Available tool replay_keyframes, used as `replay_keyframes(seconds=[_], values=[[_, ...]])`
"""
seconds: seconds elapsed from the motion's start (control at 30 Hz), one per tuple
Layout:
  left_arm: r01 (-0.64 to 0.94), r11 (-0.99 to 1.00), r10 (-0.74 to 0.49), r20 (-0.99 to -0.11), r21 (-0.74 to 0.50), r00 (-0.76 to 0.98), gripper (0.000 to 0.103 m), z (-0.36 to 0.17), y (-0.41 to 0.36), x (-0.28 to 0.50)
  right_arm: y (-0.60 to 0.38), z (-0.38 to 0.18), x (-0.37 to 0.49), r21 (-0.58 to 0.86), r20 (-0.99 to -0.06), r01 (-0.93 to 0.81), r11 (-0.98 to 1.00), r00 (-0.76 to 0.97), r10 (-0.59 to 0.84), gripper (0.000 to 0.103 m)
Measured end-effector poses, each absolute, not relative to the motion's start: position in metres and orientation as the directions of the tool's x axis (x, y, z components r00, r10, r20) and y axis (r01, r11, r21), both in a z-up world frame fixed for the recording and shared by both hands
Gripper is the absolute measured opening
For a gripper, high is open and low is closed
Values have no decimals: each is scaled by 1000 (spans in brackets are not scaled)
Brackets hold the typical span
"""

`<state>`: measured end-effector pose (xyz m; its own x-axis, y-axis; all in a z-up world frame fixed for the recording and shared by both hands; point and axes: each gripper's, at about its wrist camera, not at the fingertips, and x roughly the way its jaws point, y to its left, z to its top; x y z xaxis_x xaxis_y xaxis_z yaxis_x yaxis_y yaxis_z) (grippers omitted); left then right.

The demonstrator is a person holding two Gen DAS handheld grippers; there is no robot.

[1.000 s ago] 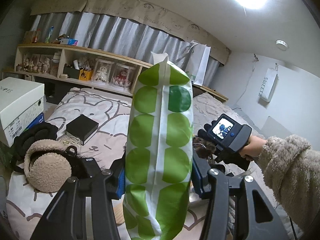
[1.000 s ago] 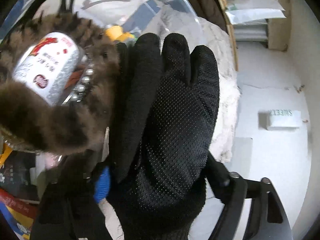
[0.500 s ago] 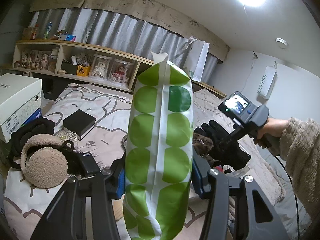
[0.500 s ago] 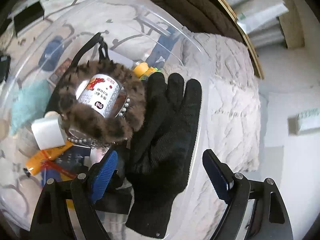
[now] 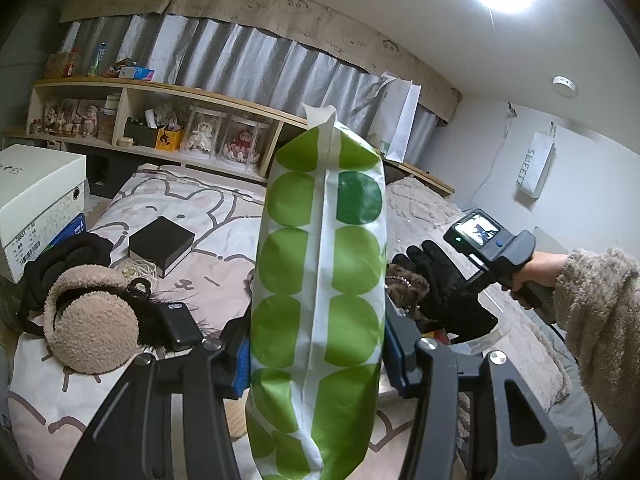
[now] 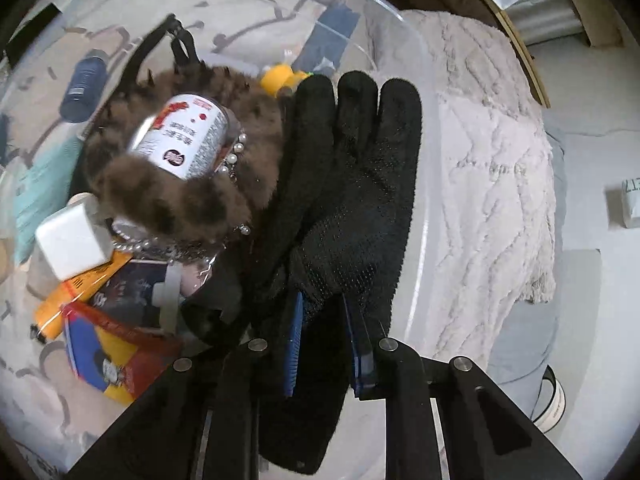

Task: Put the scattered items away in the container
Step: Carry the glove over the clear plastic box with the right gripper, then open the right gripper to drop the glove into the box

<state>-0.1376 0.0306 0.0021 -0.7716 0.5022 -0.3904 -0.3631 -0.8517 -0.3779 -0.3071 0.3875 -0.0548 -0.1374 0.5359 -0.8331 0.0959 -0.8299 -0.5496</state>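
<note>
In the left wrist view, a green-dotted pouch (image 5: 318,300) is clamped upright between the blue pads of the left hand-held gripper (image 5: 316,354), which is closed on its lower half; it is judged to be held aloft ready for the container. Below, on the bed (image 5: 208,216), a beige earmuff (image 5: 90,320), a black box (image 5: 162,244) and a dark phone-like slab (image 5: 178,320) lie scattered, not yet tidied. A white shoebox (image 5: 38,200) stands at the left edge. To the right, the right hand-held gripper (image 5: 466,292) is seen carrying a black glove (image 5: 444,284) above the heap.

In the right wrist view, the jaws are closed on the glove's cuff, its fingers pointing away. The glove is hung over the clear plastic container (image 6: 404,56), whose rim curves beneath it, presumably for release inside. Already within are a brown furry piece (image 6: 192,196), a white can (image 6: 184,136), a white block (image 6: 72,240) and a red-and-blue packet (image 6: 112,352).
</note>
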Motion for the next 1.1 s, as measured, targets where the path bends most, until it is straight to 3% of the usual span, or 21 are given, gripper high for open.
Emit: replay_keyframes(seconds=[0.47,0.7,0.87,1.0,1.1], values=[[-374,-847,515,-412,-378,-752,52,-7,39,-140,397,-88,-324,-539,-842,67,-840,-82,534,20],[-417,-826,550,-386,-378,-740,52,11,58,-135,400,-20,-280,-332,-881,-25,-943,-349,320,20],[-452,-810,580,-394,-374,-713,52,24,84,-138,406,12,-241,-149,-836,-68,-986,-524,163,20],[-485,-807,589,-403,-337,-700,52,39,113,-149,393,14,-219,-141,-758,-121,-983,-625,186,20],[-507,-795,606,-411,-333,-681,52,46,132,-163,395,13,-212,-25,-731,-154,-988,-671,123,20]])
